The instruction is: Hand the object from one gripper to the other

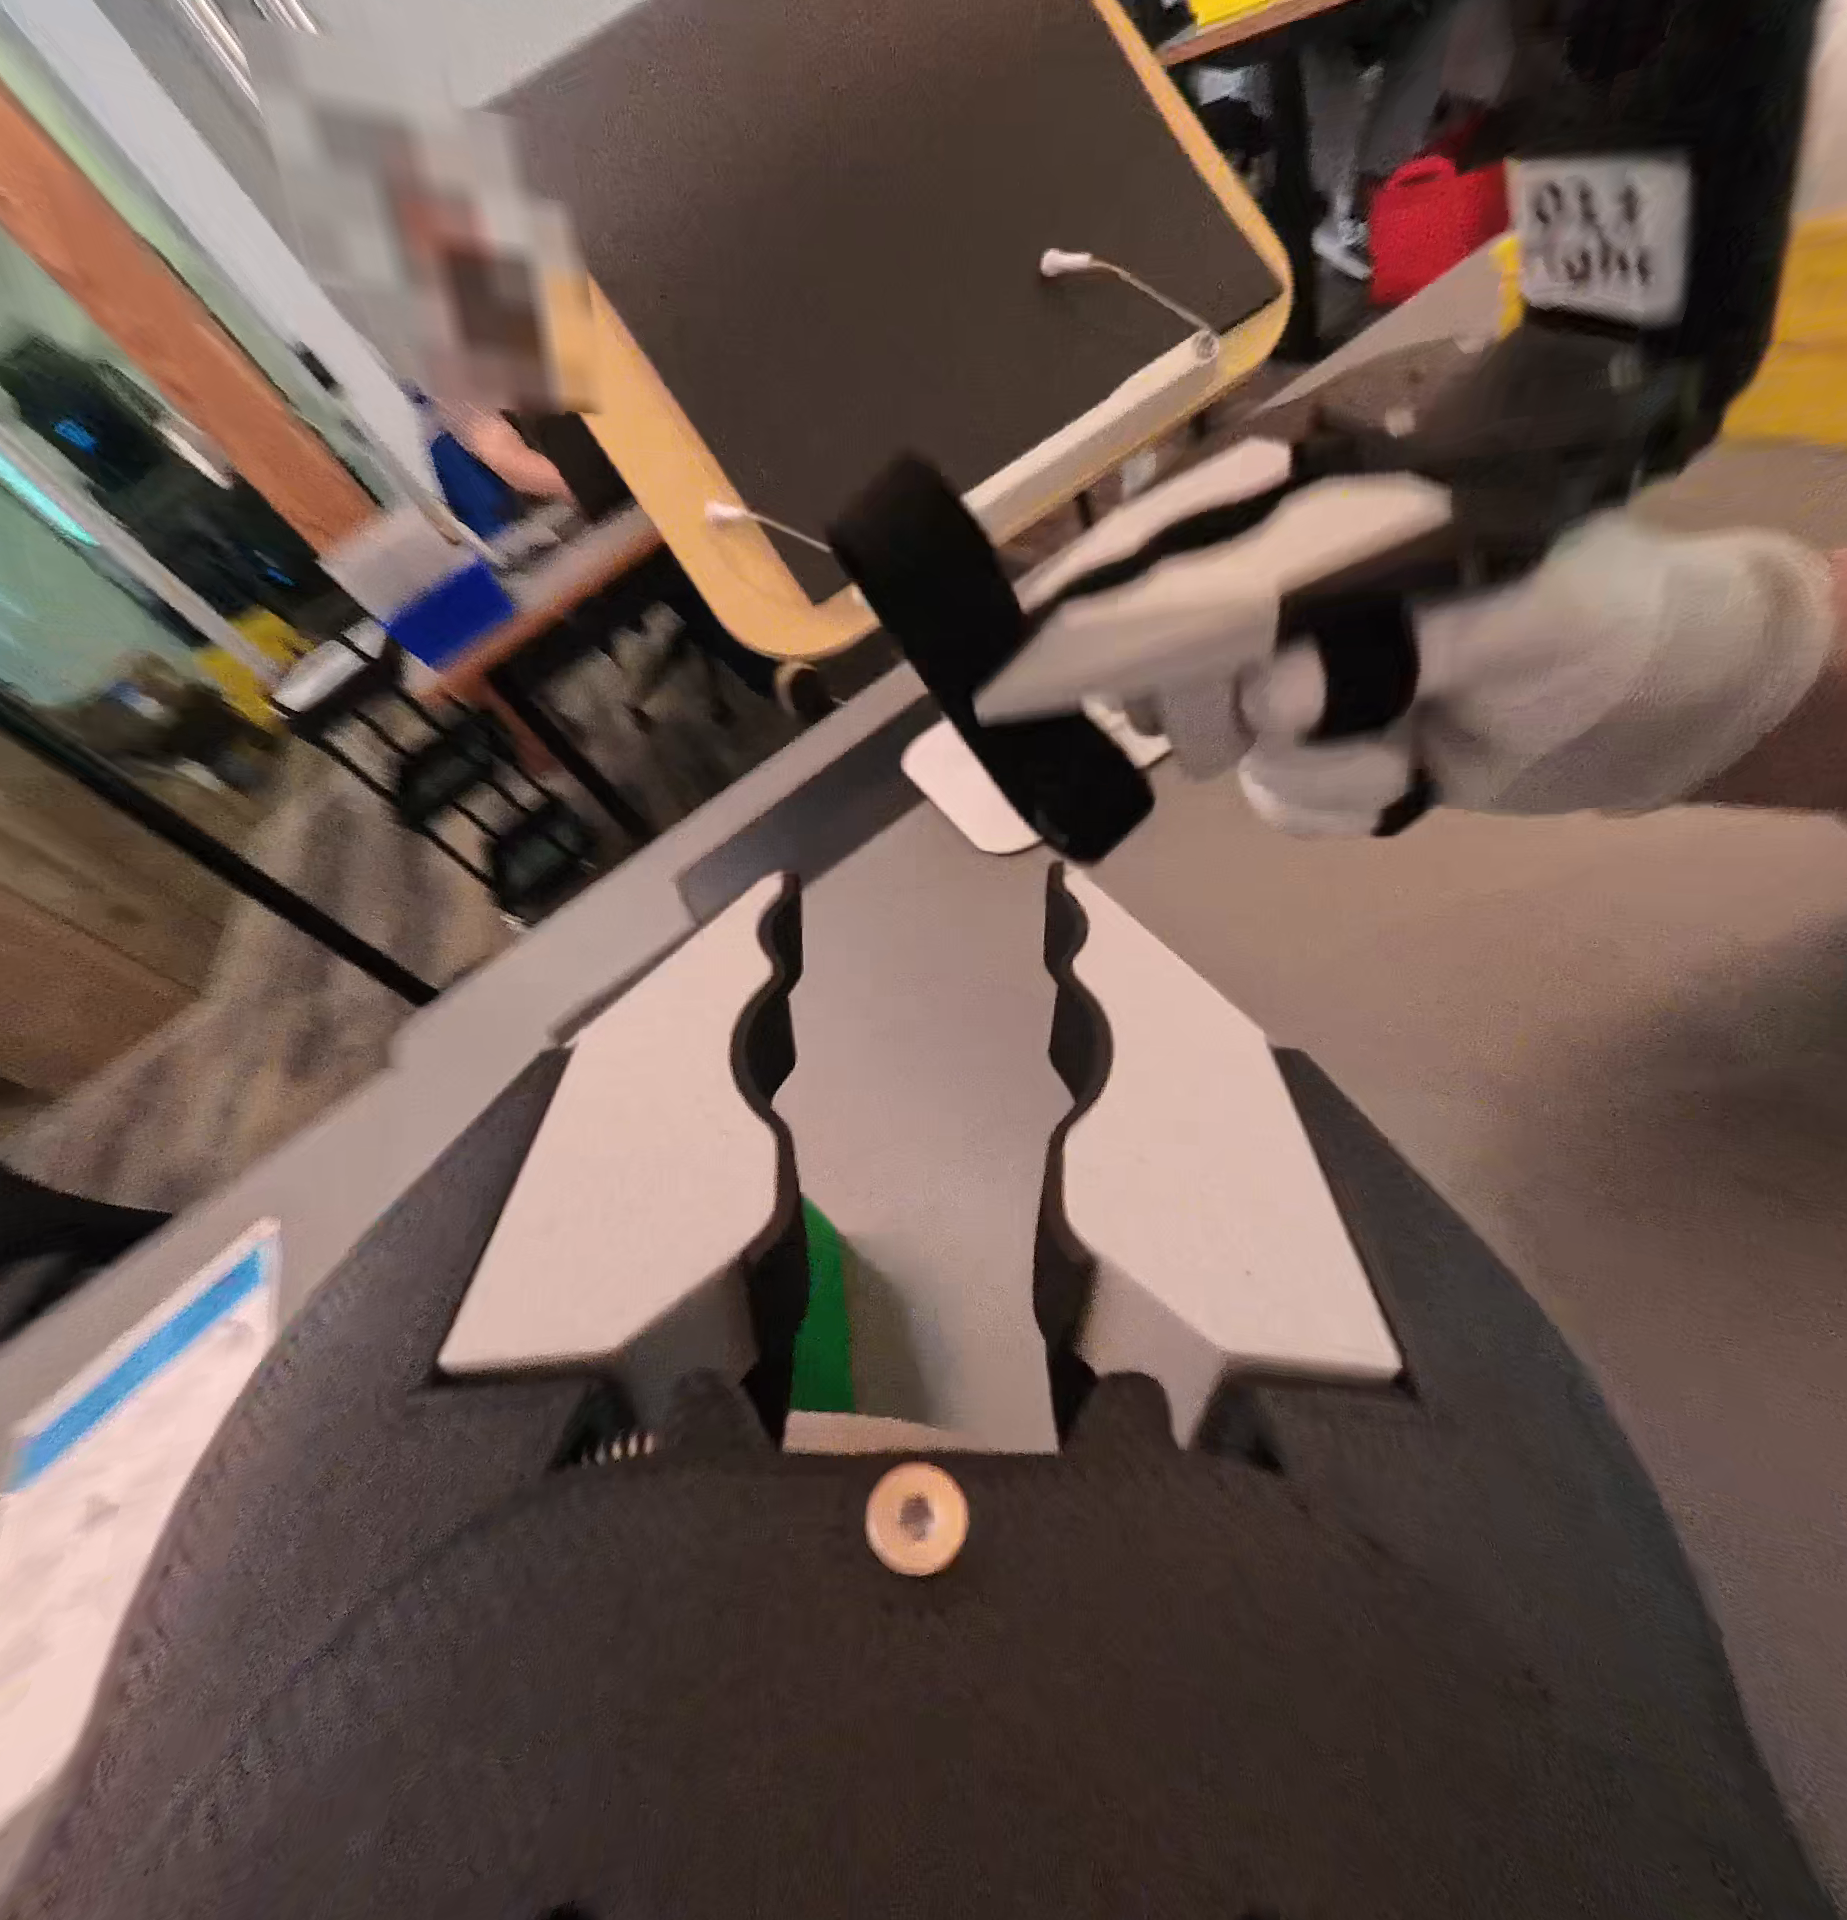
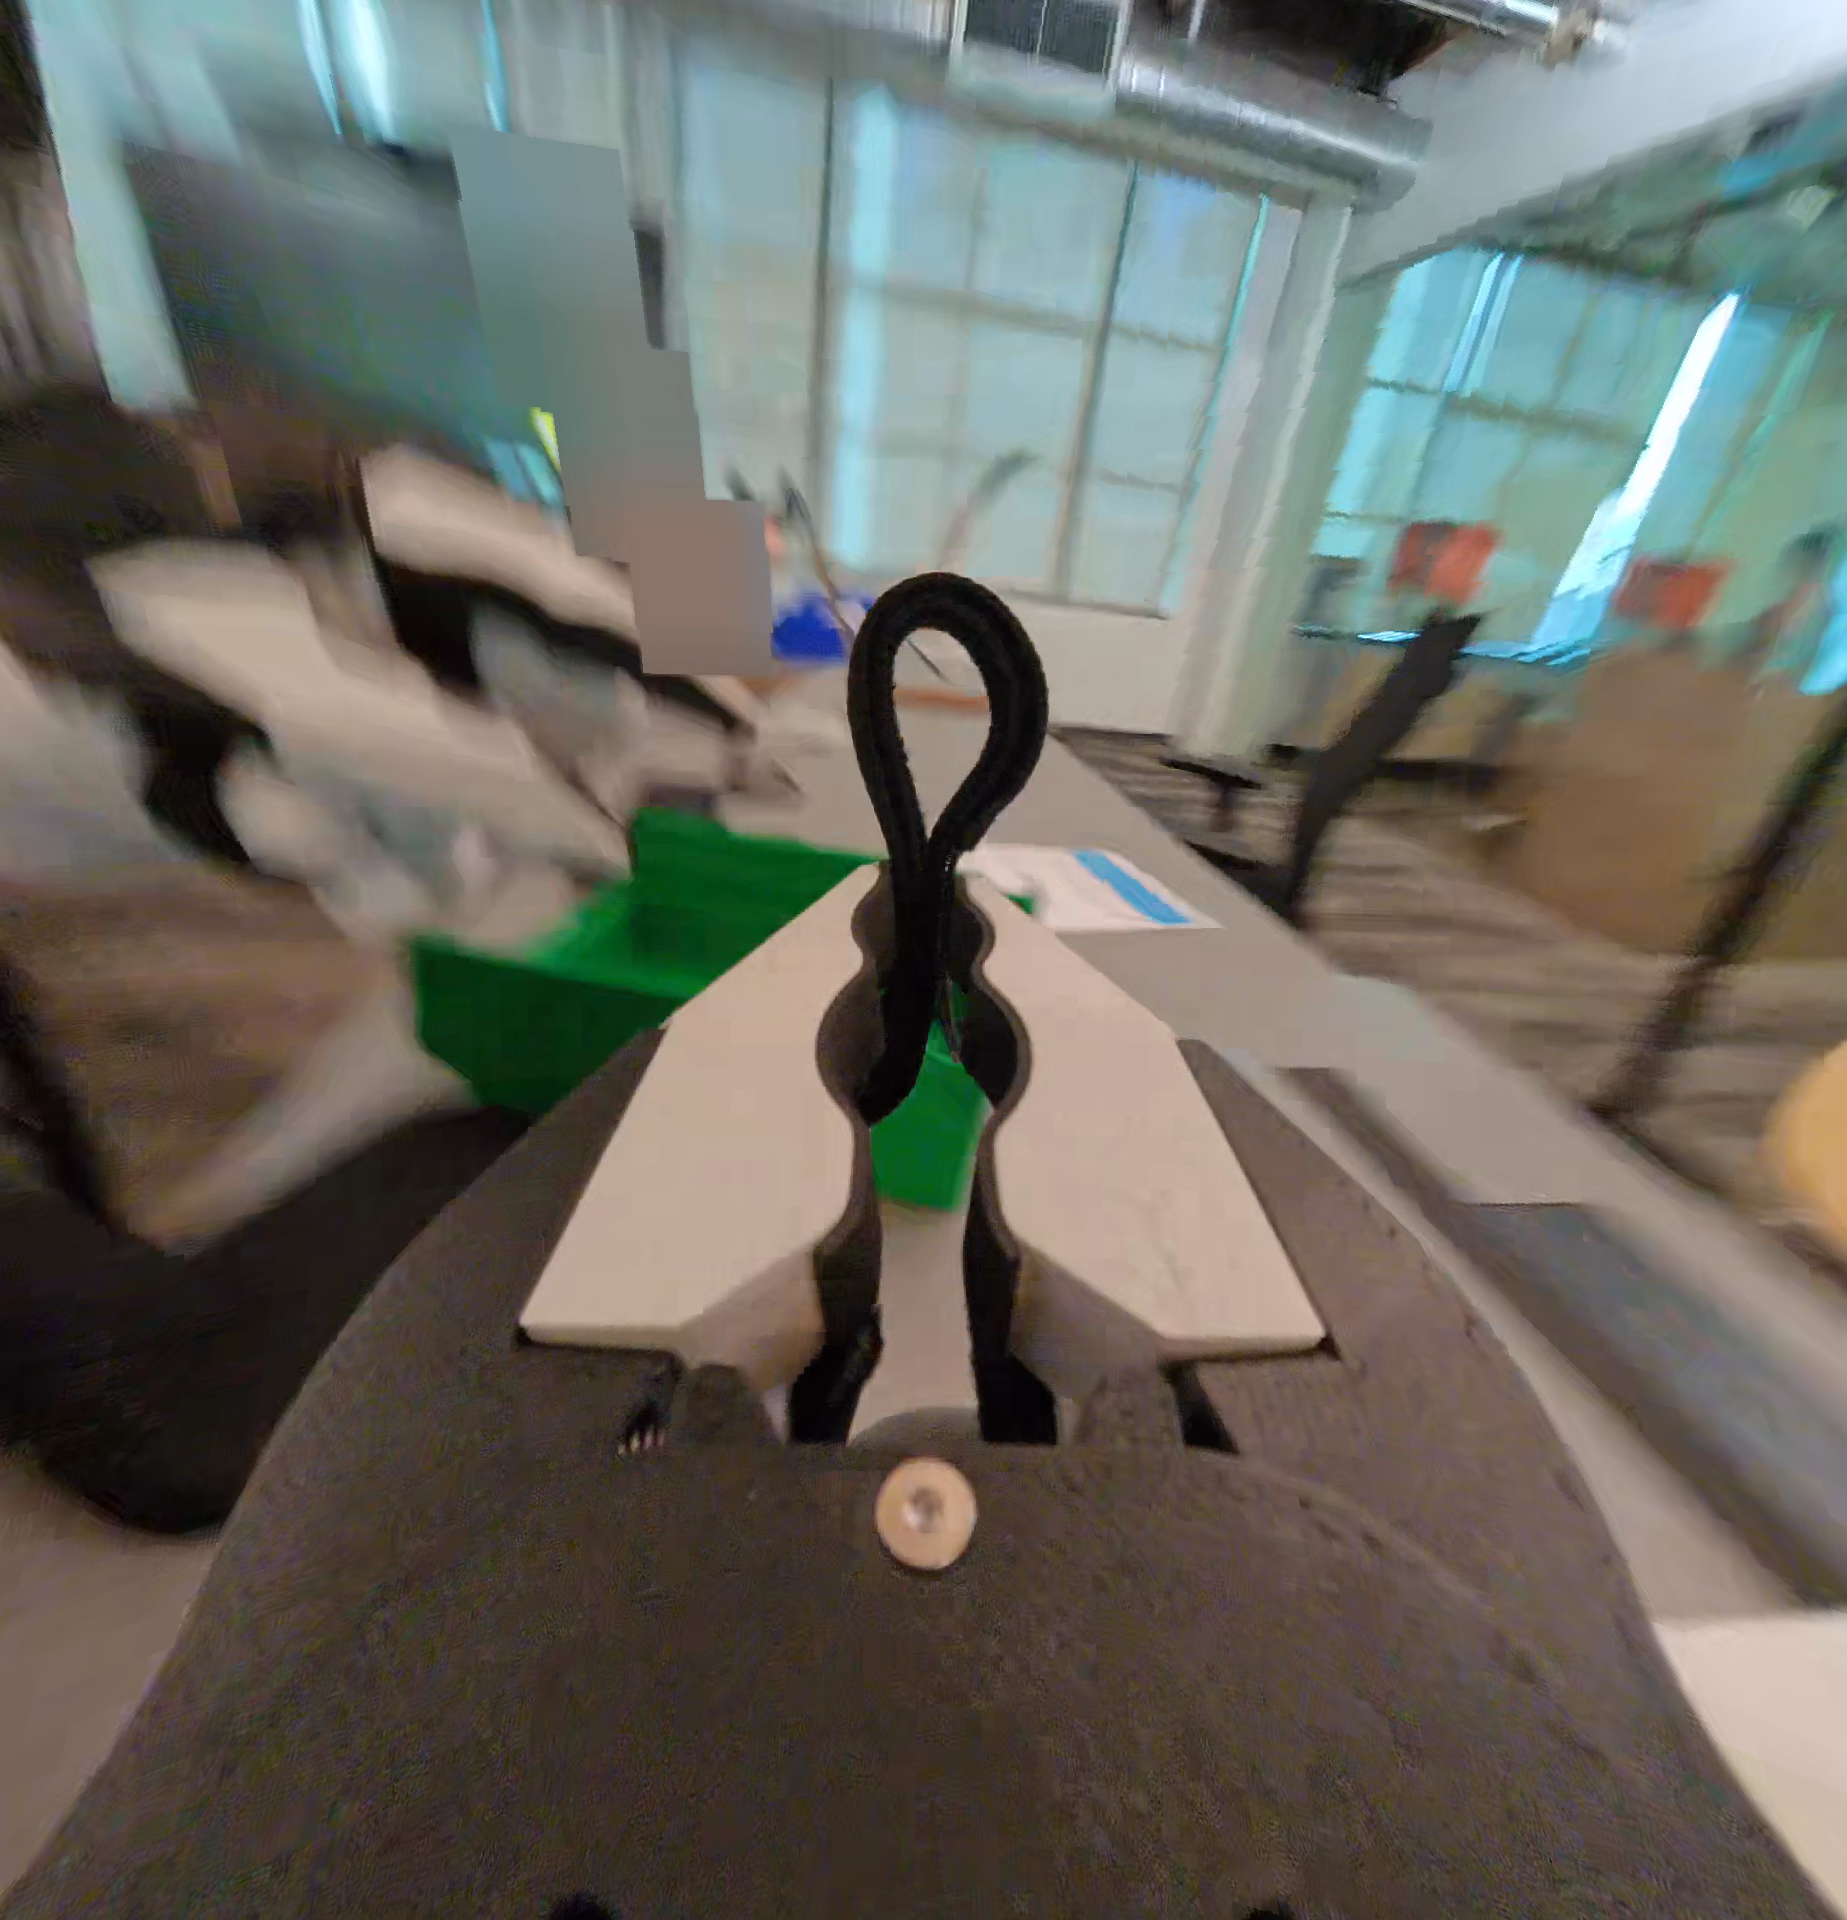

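Observation:
A black elastic band (image 2: 945, 594) stands up as a loop from my right gripper (image 2: 924, 883), which is shut on its lower part. In the left wrist view the band (image 1: 929, 551) is a flat black strip pinched in the right gripper's fingers (image 1: 1158, 613), which a white-gloved hand (image 1: 1625, 665) holds. My left gripper (image 1: 921, 883) is open and empty, with its tips just below and short of the band's lower end. In the right wrist view the left gripper is only a blurred white and black shape (image 2: 399, 769) at the left.
Both grippers are above a grey table (image 1: 1470, 1195). A green bin (image 2: 586, 987) stands on it under the grippers. A white sheet with a blue stripe (image 2: 1116, 894) lies near the table's edge. A dark chair with a yellow rim (image 1: 898, 260) stands beyond the table.

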`<state>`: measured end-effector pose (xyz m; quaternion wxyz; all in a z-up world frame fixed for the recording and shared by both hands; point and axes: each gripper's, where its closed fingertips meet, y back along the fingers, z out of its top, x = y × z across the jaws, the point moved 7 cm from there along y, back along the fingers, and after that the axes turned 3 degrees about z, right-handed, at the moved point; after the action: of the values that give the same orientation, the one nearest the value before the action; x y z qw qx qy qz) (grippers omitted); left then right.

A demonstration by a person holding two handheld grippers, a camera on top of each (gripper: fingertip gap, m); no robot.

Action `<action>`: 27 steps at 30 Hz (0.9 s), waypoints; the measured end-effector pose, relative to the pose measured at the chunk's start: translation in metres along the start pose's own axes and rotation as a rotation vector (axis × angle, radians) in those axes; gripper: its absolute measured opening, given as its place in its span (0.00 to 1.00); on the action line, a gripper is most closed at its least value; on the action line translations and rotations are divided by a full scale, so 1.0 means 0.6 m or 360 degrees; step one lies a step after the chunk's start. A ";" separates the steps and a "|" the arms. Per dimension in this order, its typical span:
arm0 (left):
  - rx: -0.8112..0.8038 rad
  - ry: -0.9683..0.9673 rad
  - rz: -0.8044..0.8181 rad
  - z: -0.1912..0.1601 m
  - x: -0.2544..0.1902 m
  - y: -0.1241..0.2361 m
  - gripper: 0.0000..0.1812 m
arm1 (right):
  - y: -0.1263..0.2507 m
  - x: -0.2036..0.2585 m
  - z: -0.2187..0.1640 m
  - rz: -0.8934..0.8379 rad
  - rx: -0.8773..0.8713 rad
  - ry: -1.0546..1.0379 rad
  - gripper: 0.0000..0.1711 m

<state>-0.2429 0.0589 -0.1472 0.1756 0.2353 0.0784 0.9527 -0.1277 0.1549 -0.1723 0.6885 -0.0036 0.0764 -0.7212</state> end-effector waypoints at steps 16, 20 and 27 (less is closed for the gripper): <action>-0.0278 -0.1776 0.0704 -0.025 -0.091 -0.116 0.16 | -0.006 -0.029 -0.042 0.0302 -0.0316 -0.1293 0.04; -0.0276 -0.1813 0.0665 -0.029 -0.089 -0.121 0.07 | -0.006 -0.033 -0.044 0.0294 -0.0301 -0.1329 0.04; -0.0196 -0.1604 0.0520 -0.021 -0.081 -0.114 0.04 | -0.007 -0.042 -0.055 0.0199 -0.0223 -0.1250 0.24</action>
<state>-0.1882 0.1033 -0.1943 0.0544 0.6622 -0.1094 0.7393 -0.1344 0.1839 -0.2018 0.7059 -0.3213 -0.1436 -0.6147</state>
